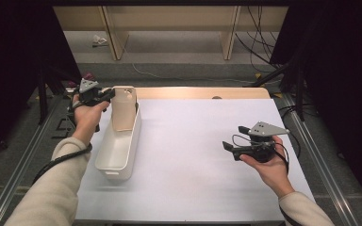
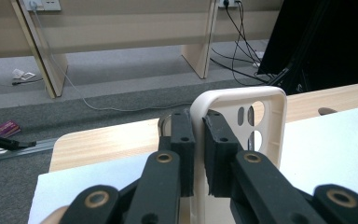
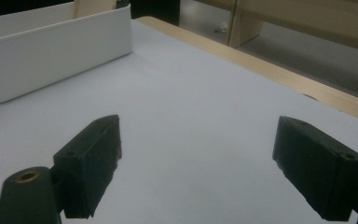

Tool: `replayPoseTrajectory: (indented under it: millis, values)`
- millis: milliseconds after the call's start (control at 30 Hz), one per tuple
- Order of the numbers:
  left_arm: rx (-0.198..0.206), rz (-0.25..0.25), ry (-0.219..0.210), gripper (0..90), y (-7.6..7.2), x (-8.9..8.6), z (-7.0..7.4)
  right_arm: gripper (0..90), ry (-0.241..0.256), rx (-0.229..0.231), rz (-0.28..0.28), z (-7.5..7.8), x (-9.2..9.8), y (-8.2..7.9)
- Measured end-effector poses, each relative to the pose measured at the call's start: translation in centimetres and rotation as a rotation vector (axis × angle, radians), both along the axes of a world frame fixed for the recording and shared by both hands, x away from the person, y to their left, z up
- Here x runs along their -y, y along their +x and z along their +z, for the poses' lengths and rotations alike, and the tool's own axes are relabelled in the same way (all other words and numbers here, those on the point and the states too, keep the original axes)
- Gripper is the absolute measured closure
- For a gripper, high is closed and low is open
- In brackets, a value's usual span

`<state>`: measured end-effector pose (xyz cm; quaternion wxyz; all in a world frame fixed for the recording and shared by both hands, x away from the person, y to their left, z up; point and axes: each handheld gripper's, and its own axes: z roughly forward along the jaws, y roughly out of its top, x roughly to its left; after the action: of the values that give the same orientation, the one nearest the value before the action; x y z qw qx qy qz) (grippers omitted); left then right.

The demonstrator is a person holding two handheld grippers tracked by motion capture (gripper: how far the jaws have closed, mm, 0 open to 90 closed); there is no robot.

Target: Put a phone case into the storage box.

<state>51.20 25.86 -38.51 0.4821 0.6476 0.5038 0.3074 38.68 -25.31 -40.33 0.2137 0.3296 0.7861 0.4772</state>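
Left tongs: black jaws close on the rim of a cream-coloured phone case, one pad on each side of its edge wall, in the left gripper view. In the high view these tongs sit at the far left of the desk, held by the person's left hand.
Right tongs: jaws stand wide apart and hold nothing, hovering above the bare white sheet; in the high view they sit at the right side of the desk, well apart from the bin.
Phone case, place: it stands tilted at the far end of the white bin, its lower part inside the bin and its upper edge, with the camera cut-outs, above the bin's rim.
Phone case, handling: it looks thin, light and hollow, probably a flexible plastic shell, so it likely bends under a hard squeeze and could twist or slip if held by one corner.
Best hold: judged from these pictures, the rim wall is the sensible place, as the left tongs have it; the broad flat back offers nothing to pinch.
Bin: a long, open white plastic container lying along the left side of the desk, light enough, probably, to shift if the case catches on it.
Risk: dragging the case against the bin's wall may tip or slide the bin.
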Motion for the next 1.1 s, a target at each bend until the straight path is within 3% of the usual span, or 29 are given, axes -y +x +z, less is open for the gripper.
replayPoseTrajectory:
  millis: [1100]
  values:
    - [-0.027, 0.01, 0.007, 83.1, 0.38, 0.03, -0.97, 16.2, 0.004, -0.001, 0.001, -0.02, -0.02, 0.03]
